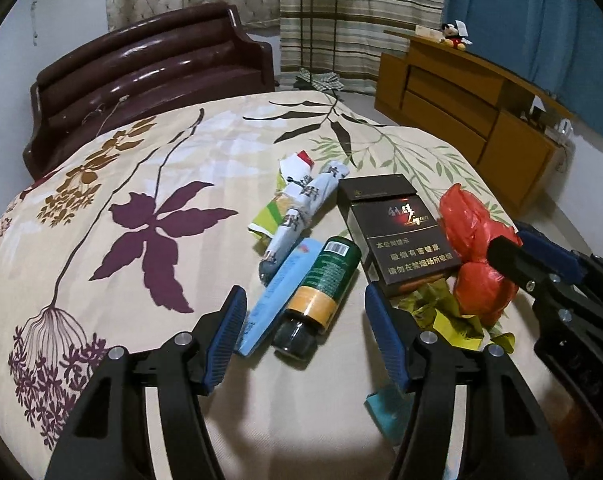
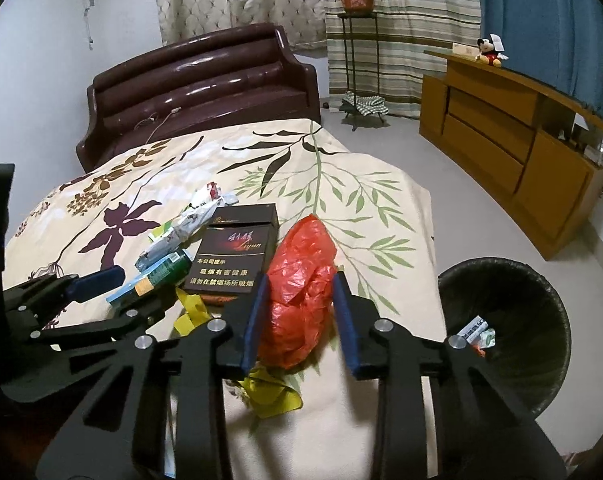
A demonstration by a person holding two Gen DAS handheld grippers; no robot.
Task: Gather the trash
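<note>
Lift the crumpled red plastic bag (image 2: 301, 280) straight up off the bedspread (image 2: 381, 216), then carry it to the black bin (image 2: 541, 320) at your four o'clock. Your right gripper (image 2: 299, 312) is clenched around the bag, pads pressing both sides. Your left gripper (image 1: 305, 320) hangs released, straddling a green bottle (image 1: 321, 284) at its twelve o'clock.

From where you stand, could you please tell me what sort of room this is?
Most likely a bedroom: a bed with a floral cover and padded headboard, curtains, and a wooden dresser.
</note>
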